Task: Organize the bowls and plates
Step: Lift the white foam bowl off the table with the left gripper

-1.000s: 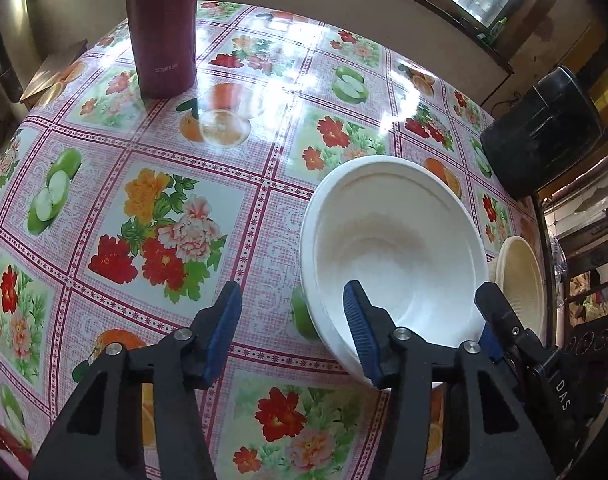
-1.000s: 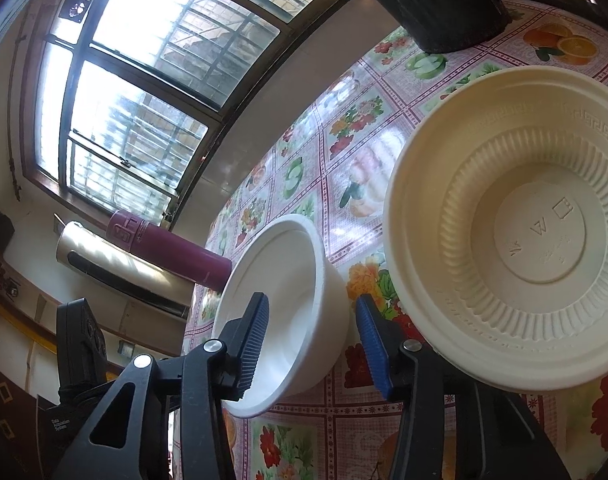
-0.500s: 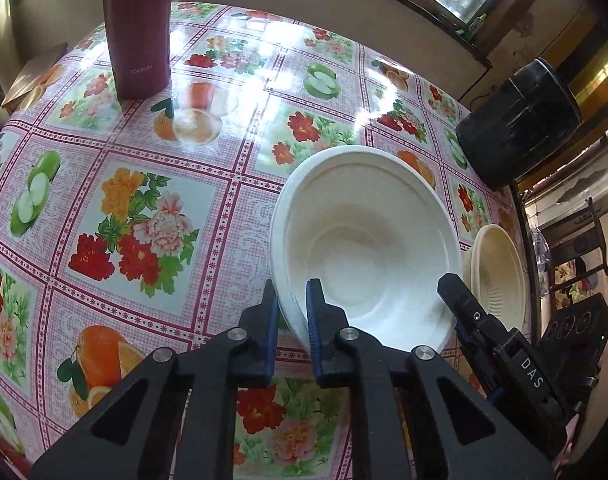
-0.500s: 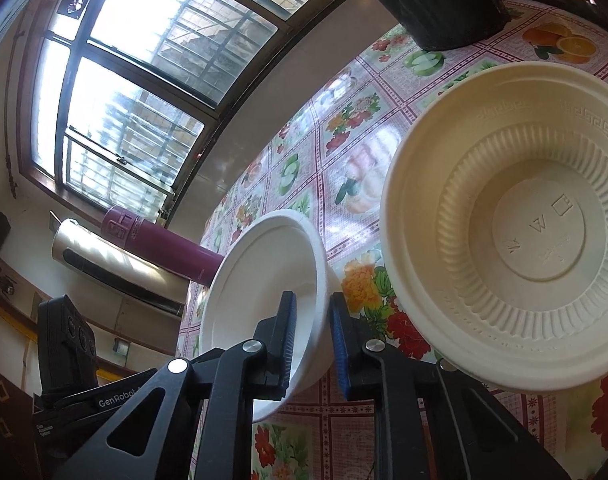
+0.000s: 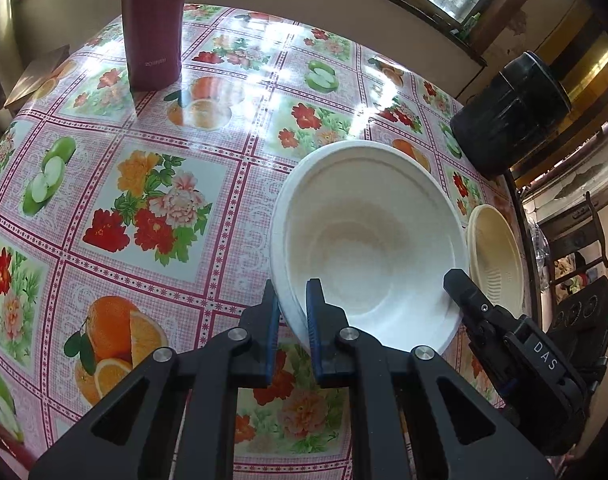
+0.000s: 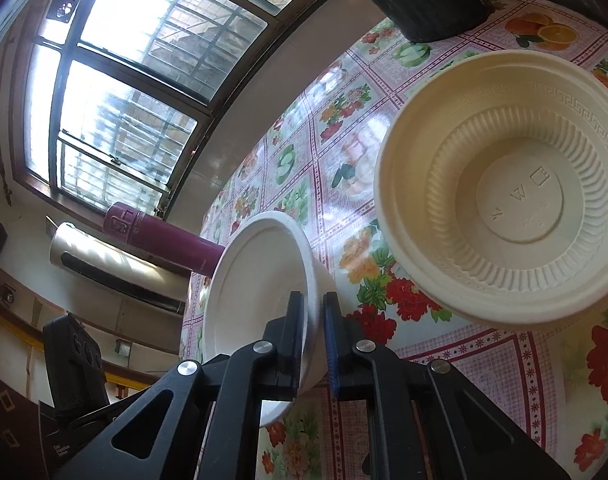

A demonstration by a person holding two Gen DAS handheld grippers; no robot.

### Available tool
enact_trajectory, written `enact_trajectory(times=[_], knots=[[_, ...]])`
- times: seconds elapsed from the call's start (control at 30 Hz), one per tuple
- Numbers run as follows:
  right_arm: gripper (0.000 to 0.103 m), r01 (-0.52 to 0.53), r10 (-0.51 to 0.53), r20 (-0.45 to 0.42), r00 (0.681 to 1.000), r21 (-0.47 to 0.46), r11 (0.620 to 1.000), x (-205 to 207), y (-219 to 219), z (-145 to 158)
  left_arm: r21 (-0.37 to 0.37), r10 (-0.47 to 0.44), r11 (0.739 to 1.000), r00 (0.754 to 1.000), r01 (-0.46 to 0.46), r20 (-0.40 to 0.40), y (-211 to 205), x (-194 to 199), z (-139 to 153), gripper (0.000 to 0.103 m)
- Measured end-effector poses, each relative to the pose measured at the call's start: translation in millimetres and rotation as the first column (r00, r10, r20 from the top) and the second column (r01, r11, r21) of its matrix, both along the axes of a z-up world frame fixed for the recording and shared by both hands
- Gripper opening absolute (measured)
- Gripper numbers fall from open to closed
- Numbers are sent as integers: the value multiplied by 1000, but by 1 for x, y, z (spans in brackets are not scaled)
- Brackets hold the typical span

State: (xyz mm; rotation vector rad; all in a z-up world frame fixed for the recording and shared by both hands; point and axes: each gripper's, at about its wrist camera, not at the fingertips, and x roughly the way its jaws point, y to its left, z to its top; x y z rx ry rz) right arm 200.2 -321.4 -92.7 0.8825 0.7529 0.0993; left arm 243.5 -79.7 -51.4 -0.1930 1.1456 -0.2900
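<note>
Between both claws: one white bowl (image 5: 368, 248), pinched at opposite rims.
L claw (image 5: 290, 312) clamps the near rim, one finger inside, one outside; R claw (image 6: 314, 320) grips the far rim the same way. I see the bowl tilted over the flowered tablecloth (image 5: 144, 184). Cream bowl (image 6: 504, 188) sits just beside it; maroon flask (image 5: 152, 20) & black pot (image 5: 508, 116) stand well apart near the table's far edge.

In the left wrist view, the bowl (image 5: 368, 240) is seen right of centre on the table (image 5: 144, 184), with the ribbed bowl (image 5: 498, 256) just beside it at the right. The flask (image 5: 152, 24) is placed at upper left, the pot (image 5: 508, 116) at upper right, near the table's edge.
</note>
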Motion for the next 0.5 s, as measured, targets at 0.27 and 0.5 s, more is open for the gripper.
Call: enact_trajectory(times=[0.27, 0.5], knots=[[10, -21, 21, 10, 1000, 38, 999, -45, 6, 9, 41, -26, 999, 996, 23, 88, 6, -48, 16, 10], [10, -47, 44, 67, 997, 42, 998, -97, 20, 27, 81, -29, 997, 981, 13, 192, 18, -97, 33, 11]])
